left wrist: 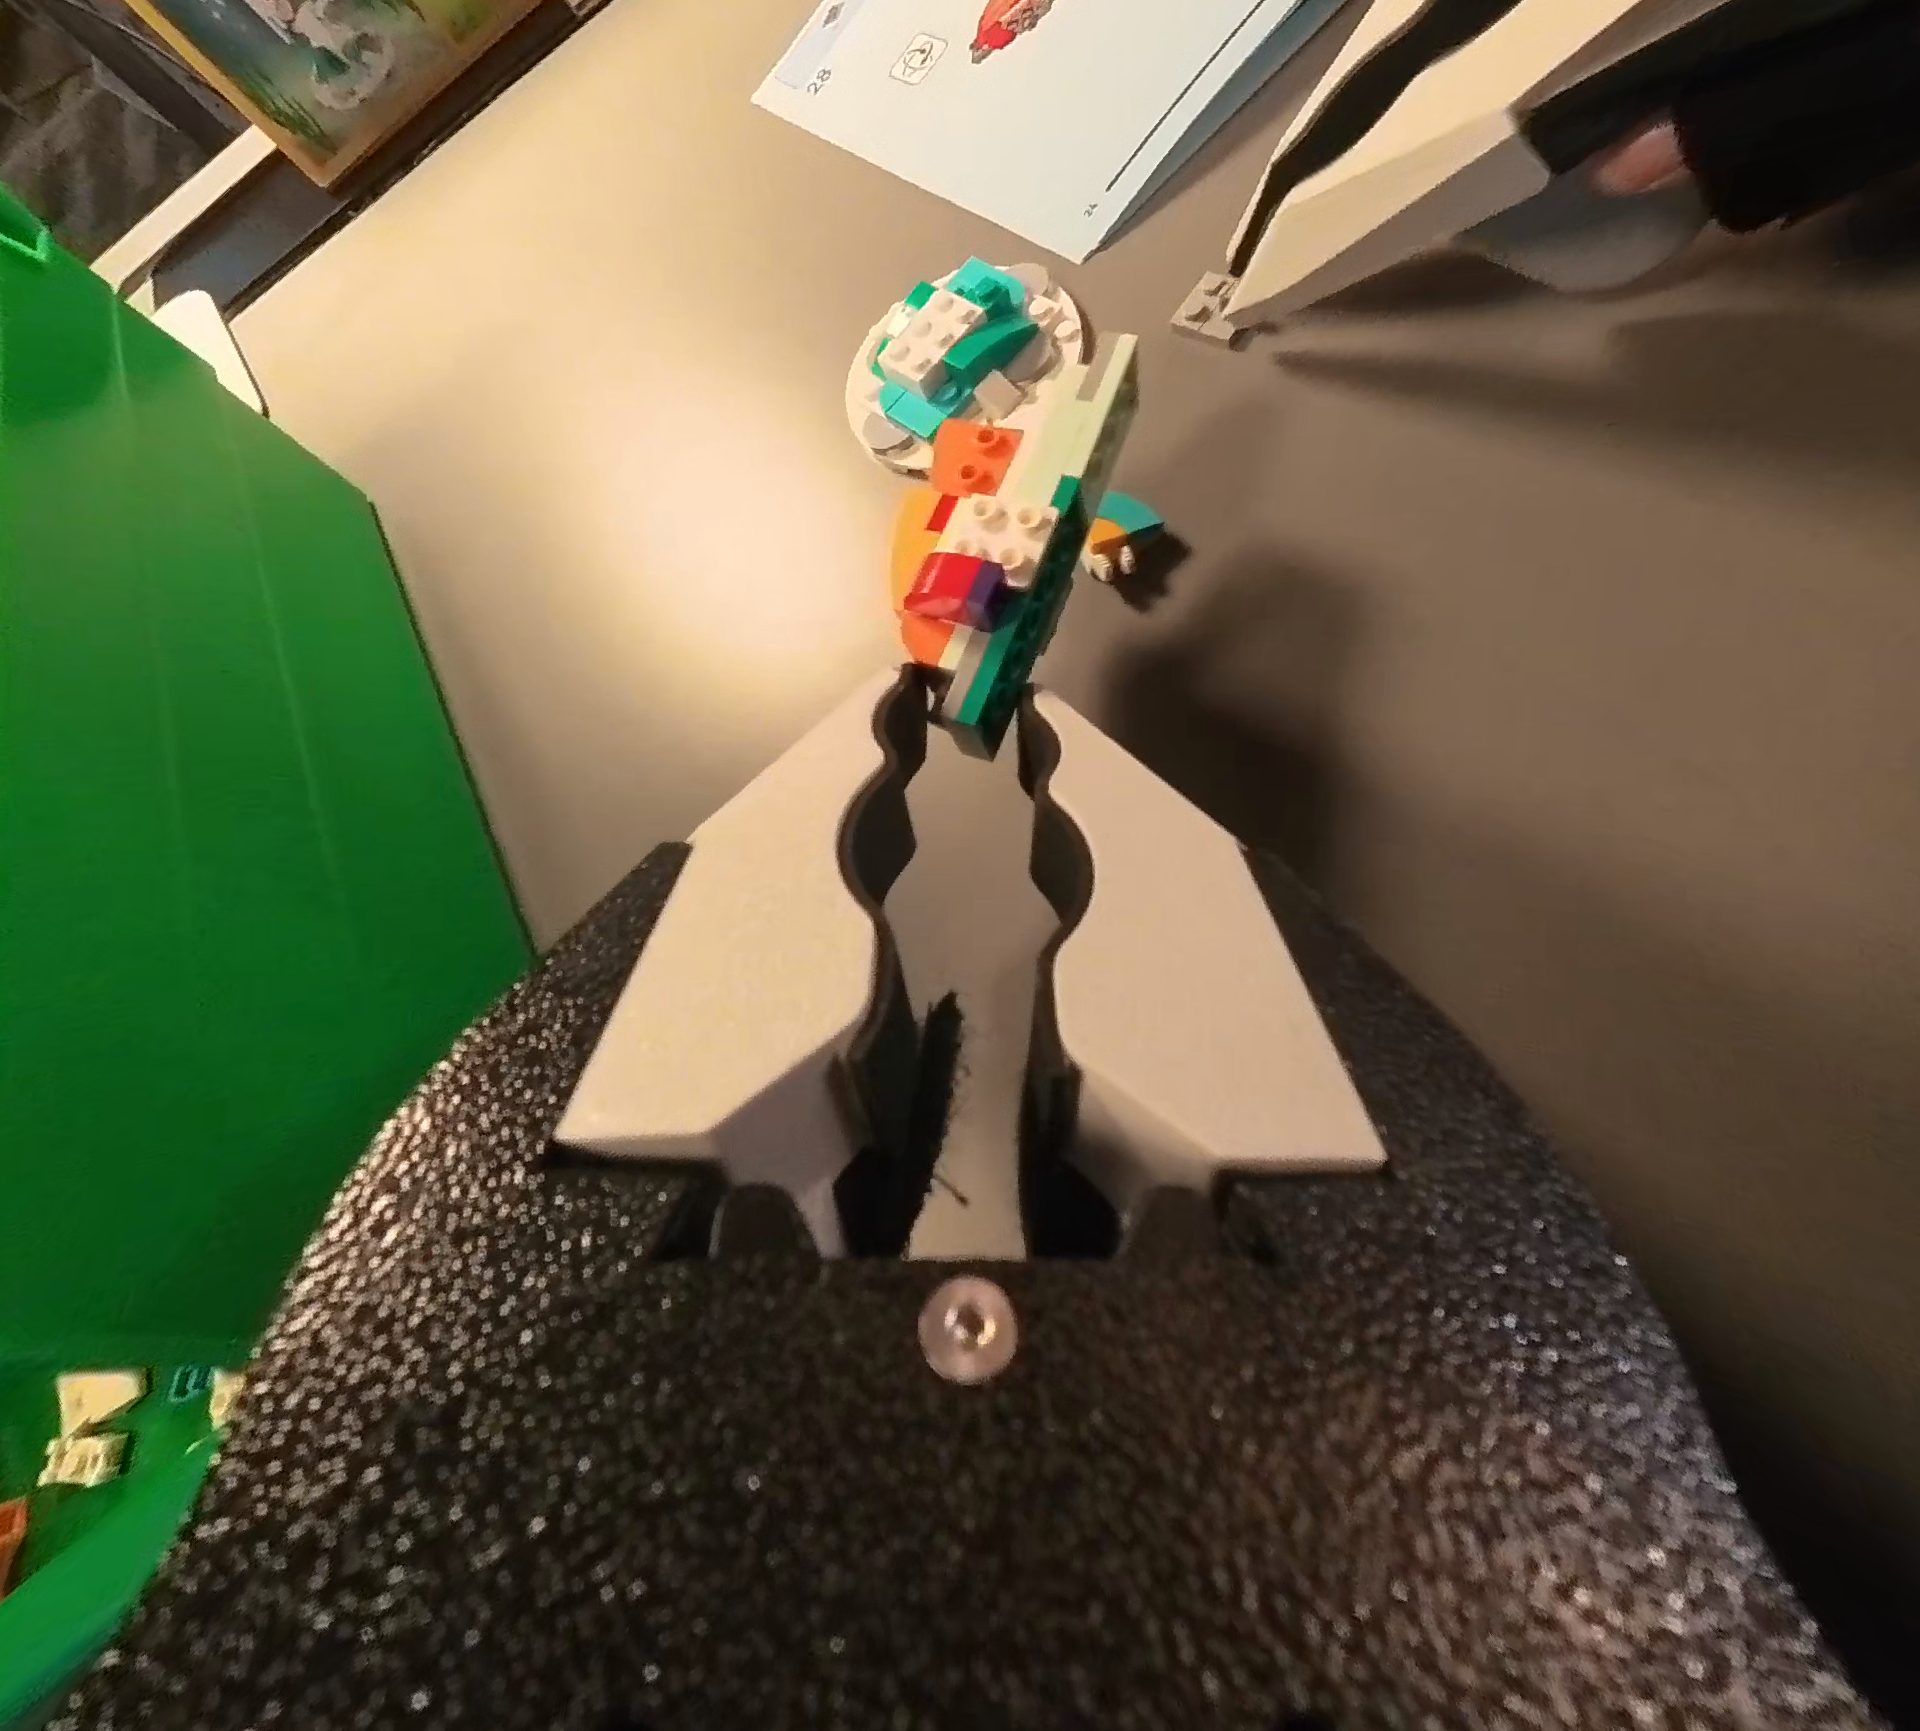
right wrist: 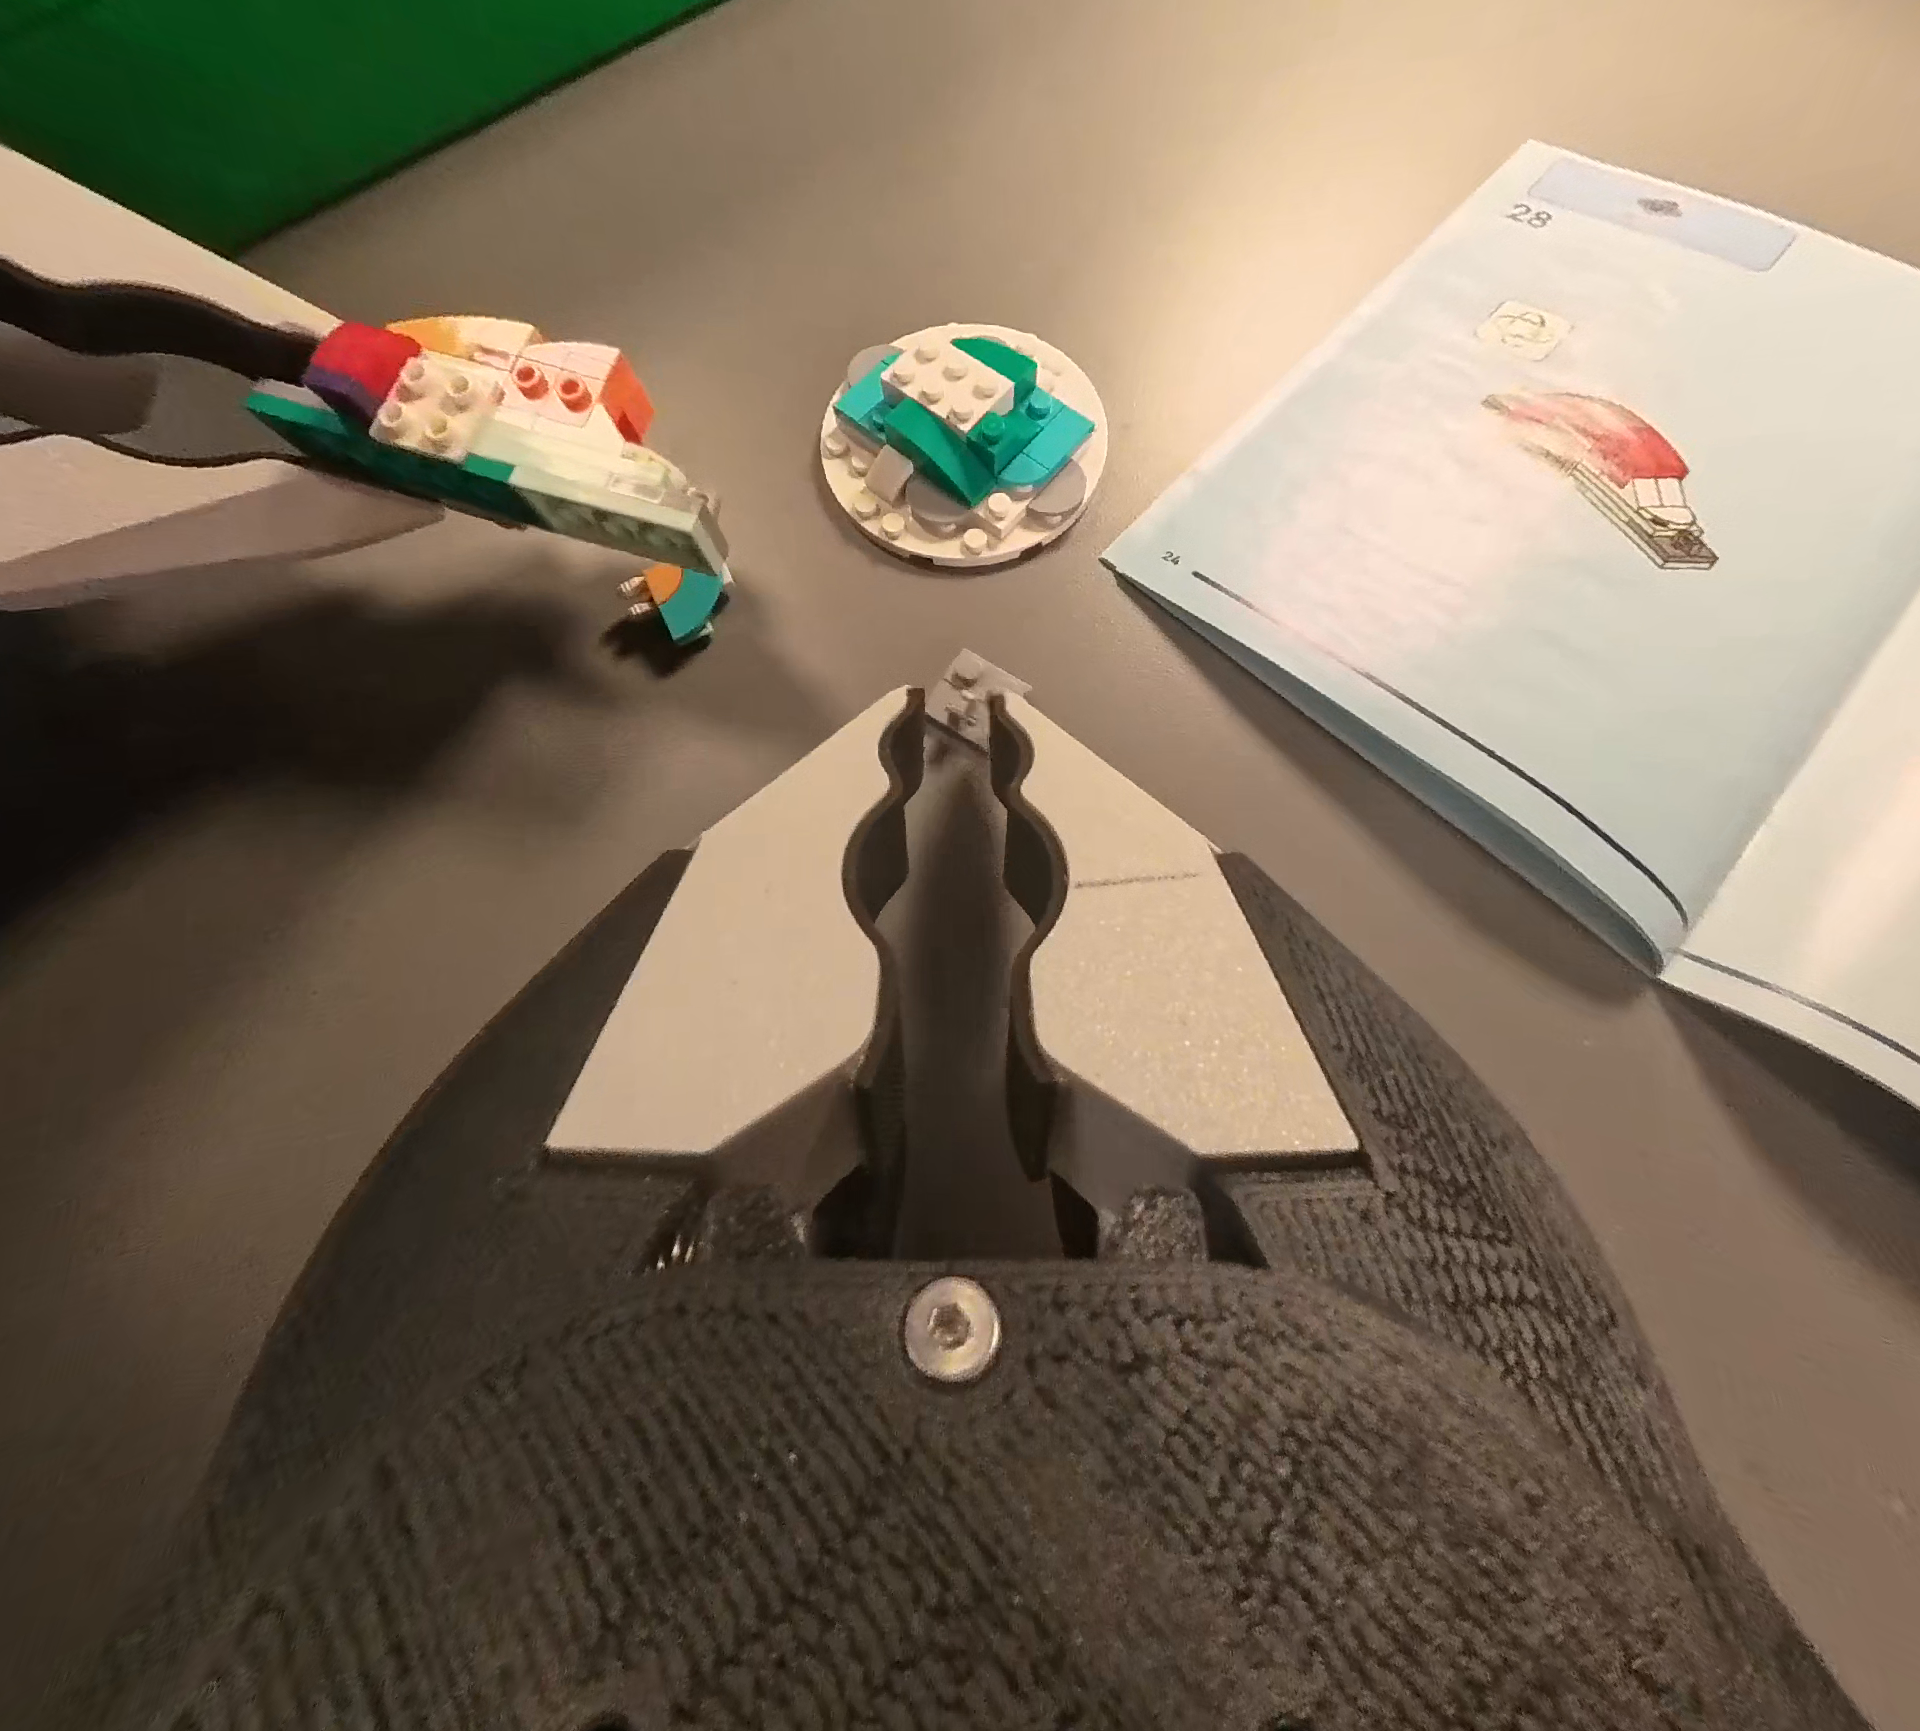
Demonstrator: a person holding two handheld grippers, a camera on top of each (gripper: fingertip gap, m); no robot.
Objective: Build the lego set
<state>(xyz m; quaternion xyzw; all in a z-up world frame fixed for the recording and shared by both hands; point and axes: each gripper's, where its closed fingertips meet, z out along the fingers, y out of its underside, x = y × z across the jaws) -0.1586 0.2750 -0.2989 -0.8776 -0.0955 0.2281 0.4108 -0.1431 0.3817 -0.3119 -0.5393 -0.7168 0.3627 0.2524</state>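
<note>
Left tongs clenched on the tail end of the multicoloured lego model, held above the worktop. Right tongs pinch a small grey plate. Risk: pressing the plate on could lever the model loose from its end-only grip.

Grey tabletop, warm light pooled, perhaps from a lamp

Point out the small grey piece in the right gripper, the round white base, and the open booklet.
Small grey piece [right wrist: 964,694]: right wrist view, on its studded top between the fingertips.
Round white base [right wrist: 914,528]: right wrist view, on its bare front rim.
Open booklet [right wrist: 1455,601]: right wrist view, on the left page.
</note>
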